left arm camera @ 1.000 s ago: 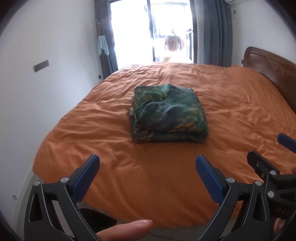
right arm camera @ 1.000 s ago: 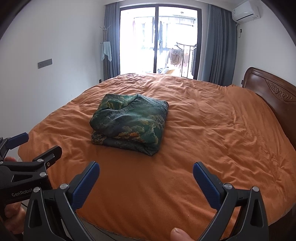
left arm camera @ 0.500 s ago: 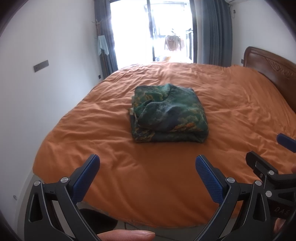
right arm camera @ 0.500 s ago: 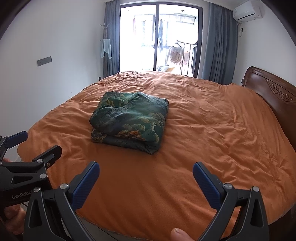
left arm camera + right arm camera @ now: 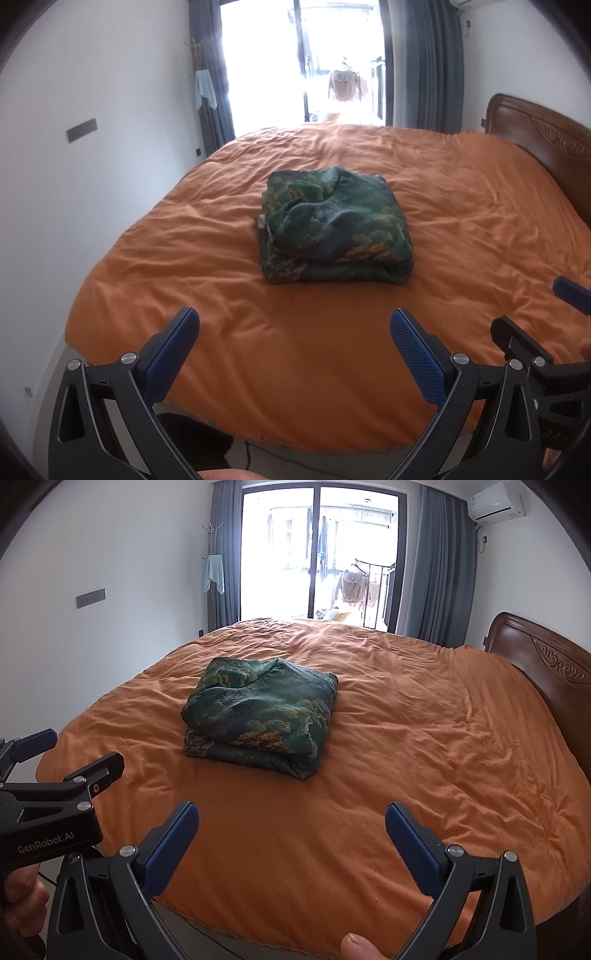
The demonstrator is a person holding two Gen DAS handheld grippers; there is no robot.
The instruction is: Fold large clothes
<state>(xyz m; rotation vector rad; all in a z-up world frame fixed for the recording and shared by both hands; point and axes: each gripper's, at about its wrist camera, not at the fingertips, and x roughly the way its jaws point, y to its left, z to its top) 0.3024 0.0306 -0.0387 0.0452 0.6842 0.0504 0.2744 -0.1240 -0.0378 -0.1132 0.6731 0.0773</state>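
Left gripper (image 5: 294, 328) spread wide and empty, hovering off the near edge of the bed (image 5: 221, 332); right gripper (image 5: 291, 821) likewise spread wide, gripping nothing, held level beside it. Both well short of the cloth, neither touching bedding.

Green patterned garment (image 5: 258, 720) lying folded into a thick, roughly square bundle on the orange duvet, around the middle of the bed and a little toward the wall side. Layers stacked, edges mostly tucked in, one rounded flap sitting loose on top toward the window.

Judged from how things lie: folding looks essentially done — several layers already doubled over, nothing trailing across the duvet. Possibly left: squaring the loose top flap or neatening the near corner, if anything at all. No other large clothes visible on the bed waiting for a turn.

Hard to make out: what kind of garment it is, and whether sleeves or a hem are tucked properly inside — only the outer layers show. Far side of the bundle hidden by its own bulk. Lower bodies of both grippers cut off at the frame bottom, with only a fingertip or so of each hand showing. Balcony beyond the glass door (image 5: 317, 554) badly overexposed in the left wrist view; hanging laundry out there perhaps, though washed out.
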